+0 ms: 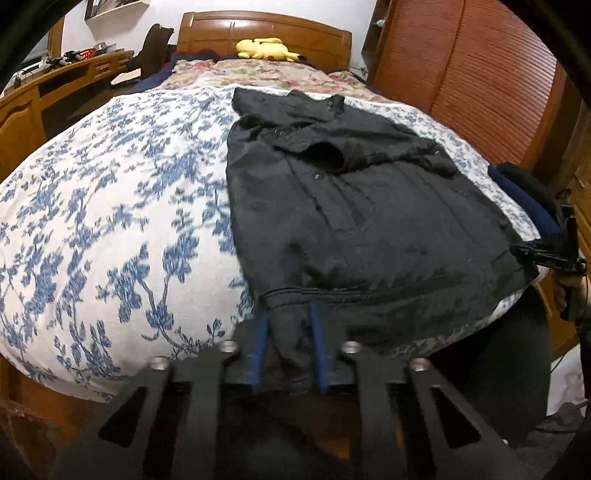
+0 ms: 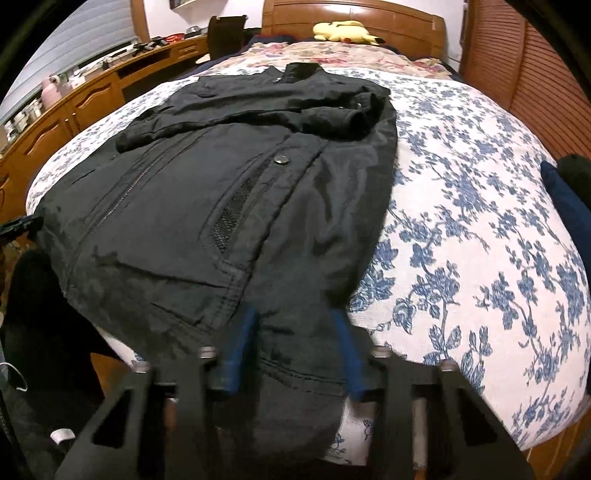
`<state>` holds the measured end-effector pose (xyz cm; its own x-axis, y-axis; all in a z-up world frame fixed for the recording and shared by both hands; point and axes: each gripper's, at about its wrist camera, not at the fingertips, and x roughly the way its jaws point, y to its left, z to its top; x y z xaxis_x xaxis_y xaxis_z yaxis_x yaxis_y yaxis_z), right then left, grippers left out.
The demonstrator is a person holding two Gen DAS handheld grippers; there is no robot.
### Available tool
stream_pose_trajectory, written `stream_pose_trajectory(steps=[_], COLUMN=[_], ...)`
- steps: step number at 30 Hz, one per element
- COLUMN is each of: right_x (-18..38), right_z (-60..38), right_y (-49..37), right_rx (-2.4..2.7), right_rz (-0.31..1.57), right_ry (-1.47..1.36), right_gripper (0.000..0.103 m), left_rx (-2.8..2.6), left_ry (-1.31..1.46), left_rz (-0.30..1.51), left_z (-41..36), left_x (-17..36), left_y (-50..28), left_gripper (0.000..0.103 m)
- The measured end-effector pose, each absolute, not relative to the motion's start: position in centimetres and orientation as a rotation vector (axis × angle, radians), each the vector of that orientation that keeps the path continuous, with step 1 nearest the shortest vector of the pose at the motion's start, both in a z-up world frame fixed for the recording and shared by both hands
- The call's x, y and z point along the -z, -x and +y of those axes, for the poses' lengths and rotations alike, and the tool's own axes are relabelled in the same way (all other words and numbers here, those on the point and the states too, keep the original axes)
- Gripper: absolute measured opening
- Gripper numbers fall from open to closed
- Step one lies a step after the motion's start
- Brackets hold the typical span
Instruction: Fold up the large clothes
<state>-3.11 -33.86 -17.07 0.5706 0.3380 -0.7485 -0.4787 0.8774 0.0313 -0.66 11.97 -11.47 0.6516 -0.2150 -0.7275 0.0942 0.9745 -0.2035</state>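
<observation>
I had the black jacket [image 1: 354, 206] lying flat on the blue-flowered bedspread [image 1: 110, 221], collar toward the wooden headboard [image 1: 258, 33] and hem at the near edge of the bed. Both sleeves were already crossed over the chest, so I judged the side folds done and the lengthwise fold, hem up toward collar, as what remained. My left gripper [image 1: 288, 332] was clamped on the hem at one bottom corner, the dark cloth bunched between its blue pads. My right gripper [image 2: 295, 347] had the other bottom corner; its pads [image 2: 240, 339] stood further apart, but the fabric filled the gap, so I took it as gripped, though the blur there left me a little unsure how firmly. The hem had not yet left the bedspread. A yellow plush toy [image 1: 267, 48] sat up by the headboard, well clear of where the fold should land.
</observation>
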Motion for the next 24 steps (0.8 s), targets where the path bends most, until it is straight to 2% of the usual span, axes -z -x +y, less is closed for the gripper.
stream_pose_trajectory(steps=[2,5,12,24], right_x=[16.3,14.4,8.0,-2.6], right_z=[-34.3,-35.0,-36.8,-40.5], right_y=[2.8,2.9,4.2,13.3], right_rx=[-0.512,-0.551,-0.595,-0.601], right_rz=[0.822,0.756,0.581,0.328], right_ry=[0.141,0.080,-0.037,0.036], right_gripper=[0.013,0.008,0.006,0.005], left_rx=[0.185,0.195,0.194,0.183], left_ry=[0.131,0.096,0.029,0.030], left_rz=[0.816,0.761,0.609,0.390], left_z=[11.6,10.7,9.1,10.5], left_x=[10.1,7.3,-0.5,-11.4], left_y=[0.8,1.1,2.1,6.9], left_gripper=[0.009,0.006,0.005,0.005])
